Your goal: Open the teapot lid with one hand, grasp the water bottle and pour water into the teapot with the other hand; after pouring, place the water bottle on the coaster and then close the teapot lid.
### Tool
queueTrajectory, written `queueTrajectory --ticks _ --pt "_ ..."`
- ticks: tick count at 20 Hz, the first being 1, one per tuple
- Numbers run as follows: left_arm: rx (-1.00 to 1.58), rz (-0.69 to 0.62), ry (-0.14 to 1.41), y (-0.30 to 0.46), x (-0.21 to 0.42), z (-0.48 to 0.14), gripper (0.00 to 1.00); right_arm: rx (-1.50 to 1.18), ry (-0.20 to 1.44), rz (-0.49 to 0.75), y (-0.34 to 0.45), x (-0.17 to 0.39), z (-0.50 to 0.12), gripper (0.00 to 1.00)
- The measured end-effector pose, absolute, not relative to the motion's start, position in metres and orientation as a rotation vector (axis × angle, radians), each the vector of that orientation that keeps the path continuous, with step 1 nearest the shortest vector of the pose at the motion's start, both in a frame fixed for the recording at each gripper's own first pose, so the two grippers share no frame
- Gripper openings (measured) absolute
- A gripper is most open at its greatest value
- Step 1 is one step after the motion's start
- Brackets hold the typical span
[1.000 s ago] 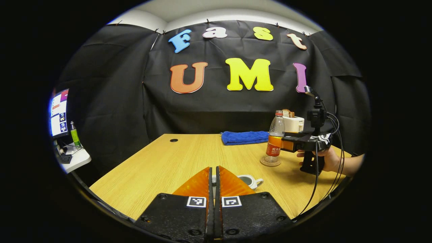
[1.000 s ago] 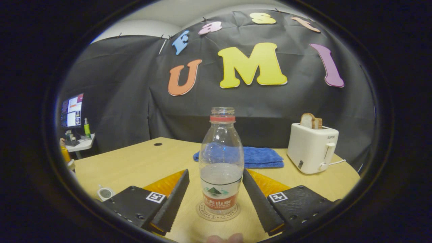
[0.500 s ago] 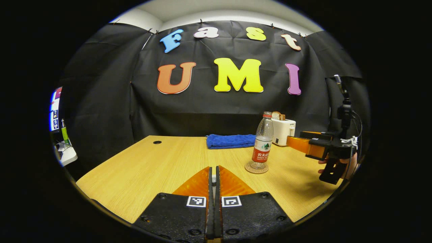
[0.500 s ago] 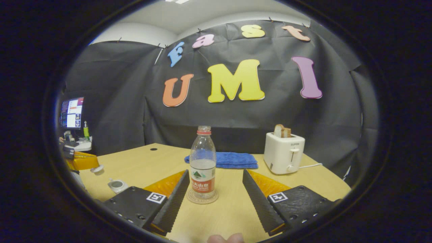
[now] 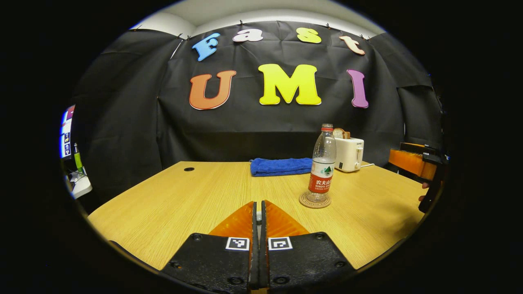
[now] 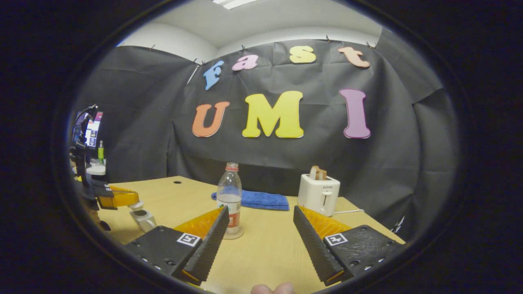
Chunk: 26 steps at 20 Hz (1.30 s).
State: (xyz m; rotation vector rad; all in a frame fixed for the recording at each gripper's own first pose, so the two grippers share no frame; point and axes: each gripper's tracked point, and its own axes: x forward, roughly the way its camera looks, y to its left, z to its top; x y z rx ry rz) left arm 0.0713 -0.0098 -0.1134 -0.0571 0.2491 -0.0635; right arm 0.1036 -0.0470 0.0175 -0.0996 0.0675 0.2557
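The left gripper (image 5: 258, 212) is sitting level over the wooden table (image 5: 184, 200), its ribbed wedge fingers pressed together on a small white piece, probably the teapot lid (image 5: 258, 212), though that cannot be told for sure. From the right gripper view it is reaching in at nine o'clock (image 6: 132, 203), hanging just above the white ceramic teapot (image 6: 143, 218).

The right gripper (image 6: 259, 237) is holding level too, its serrated fingers spread wide with nothing between them.

The water bottle (image 5: 322, 165), clear ribbed plastic with a red label, is standing upright on the round coaster (image 5: 314, 200) at about two o'clock from the left fingers. A folded blue towel (image 5: 282, 166) and a smooth white toaster (image 5: 348, 153) are lying beyond it.
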Motion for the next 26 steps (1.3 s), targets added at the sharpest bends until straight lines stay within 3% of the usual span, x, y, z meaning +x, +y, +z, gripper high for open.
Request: queueTrajectory --ticks 13,18,19,20,21,24,26 --pt "-0.09 -0.047 0.301 -0.005 0.075 -0.139 0.03 -0.111 0.09 0.244 -0.049 0.102 0.006 0.93" --pt "-0.088 -0.036 0.306 -0.008 0.074 -0.141 0.09 -0.101 0.091 0.253 -0.046 0.097 0.007 0.94" --pt "-0.083 -0.012 0.303 -0.003 0.073 -0.139 0.16 -0.095 0.095 0.253 -0.045 0.096 0.007 0.94" --pt "-0.082 0.006 0.295 0.002 0.073 -0.136 0.36 -0.085 0.098 0.254 -0.045 0.093 0.007 0.94" --pt "-0.09 0.014 0.293 0.002 0.072 -0.132 0.46 -0.072 0.096 0.251 -0.045 0.091 0.009 0.94" --pt "-0.109 0.057 0.264 0.01 0.064 -0.11 1.0 -0.028 0.092 0.214 -0.05 0.084 0.011 0.94" --pt "-0.129 0.089 0.195 0.016 0.057 -0.078 1.0 0.01 0.087 0.169 -0.055 0.078 0.014 0.94"
